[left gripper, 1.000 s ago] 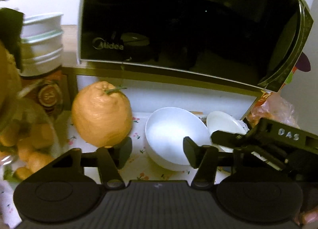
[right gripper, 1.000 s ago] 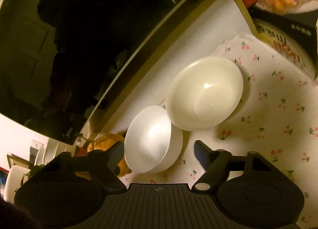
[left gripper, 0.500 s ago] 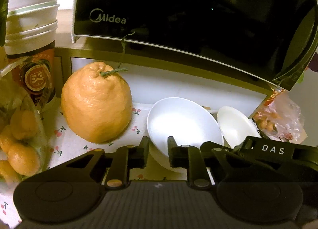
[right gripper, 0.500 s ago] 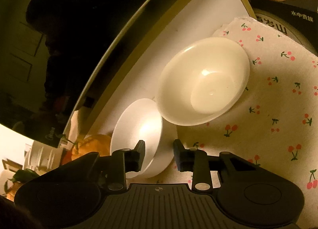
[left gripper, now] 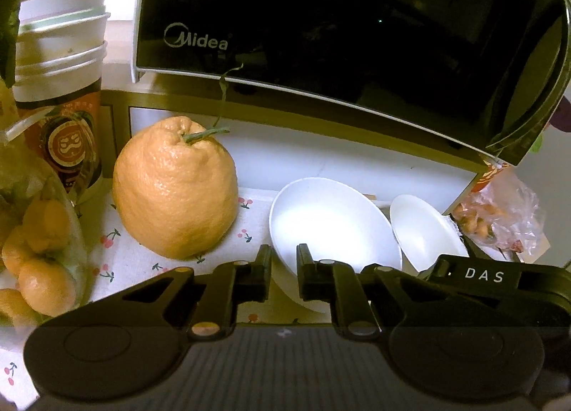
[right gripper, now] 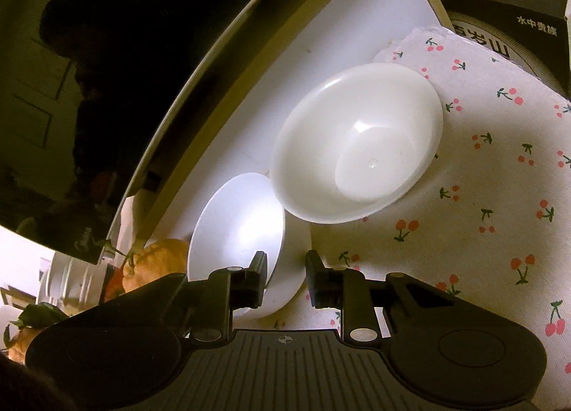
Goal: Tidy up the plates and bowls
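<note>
Two white bowls sit side by side on a cherry-print cloth under a microwave shelf. My left gripper (left gripper: 284,270) is closed on the near left rim of the larger bowl (left gripper: 332,225), one finger inside and one outside. My right gripper (right gripper: 285,277) is closed on the rim of the same bowl (right gripper: 239,229) from its other side; its black body shows in the left wrist view (left gripper: 499,279). The second bowl (right gripper: 360,157), also in the left wrist view (left gripper: 424,232), stands free just beyond, touching the held bowl.
A big orange citrus fruit (left gripper: 175,189) stands left of the bowls. A black Midea microwave (left gripper: 339,36) overhangs them. Stacked paper cups (left gripper: 60,65) and a bag of small oranges (left gripper: 32,250) are at left, a plastic bag (left gripper: 499,214) and a dark box (right gripper: 517,40) at right.
Both grippers moved in on the larger bowl and closed from wide open onto its rim. The views drew closer to the bowls.
</note>
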Available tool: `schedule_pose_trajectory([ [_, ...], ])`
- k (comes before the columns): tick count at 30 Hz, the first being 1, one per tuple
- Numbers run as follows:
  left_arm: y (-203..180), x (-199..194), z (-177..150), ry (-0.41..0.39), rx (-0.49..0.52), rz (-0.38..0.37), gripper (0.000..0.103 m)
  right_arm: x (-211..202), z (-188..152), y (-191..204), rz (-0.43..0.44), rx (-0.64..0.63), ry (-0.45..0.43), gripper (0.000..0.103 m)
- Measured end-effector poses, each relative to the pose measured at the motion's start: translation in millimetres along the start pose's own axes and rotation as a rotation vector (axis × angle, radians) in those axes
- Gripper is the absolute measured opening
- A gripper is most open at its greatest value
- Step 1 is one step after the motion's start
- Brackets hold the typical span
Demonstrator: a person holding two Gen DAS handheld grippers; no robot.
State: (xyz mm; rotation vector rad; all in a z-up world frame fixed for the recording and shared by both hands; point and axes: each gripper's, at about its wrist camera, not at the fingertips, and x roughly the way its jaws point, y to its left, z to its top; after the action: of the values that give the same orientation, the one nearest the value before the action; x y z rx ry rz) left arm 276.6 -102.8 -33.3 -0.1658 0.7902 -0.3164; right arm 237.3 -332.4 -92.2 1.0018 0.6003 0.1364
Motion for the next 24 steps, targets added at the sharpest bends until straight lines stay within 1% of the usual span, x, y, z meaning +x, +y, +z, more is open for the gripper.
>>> schedule_pose_trajectory([
  [12, -5, -23, 2, -0.013, 0.005, -0.003, 0.013, -22, 2, 13, 0.006, -0.044, 0.011, 0.023],
  [17, -4, -39, -4, -0.011, -0.002, -0.018, 0.013, -35, -1, 19, 0.002, -0.078, 0.019, 0.023],
  [20, -1, -51, -10, -0.003, 0.005, -0.028, 0.013, -44, -5, 24, -0.009, -0.092, 0.039, 0.023],
  [24, 6, -62, -18, 0.016, -0.021, -0.057, 0.013, -59, -12, 28, -0.02, -0.102, 0.064, 0.023],
])
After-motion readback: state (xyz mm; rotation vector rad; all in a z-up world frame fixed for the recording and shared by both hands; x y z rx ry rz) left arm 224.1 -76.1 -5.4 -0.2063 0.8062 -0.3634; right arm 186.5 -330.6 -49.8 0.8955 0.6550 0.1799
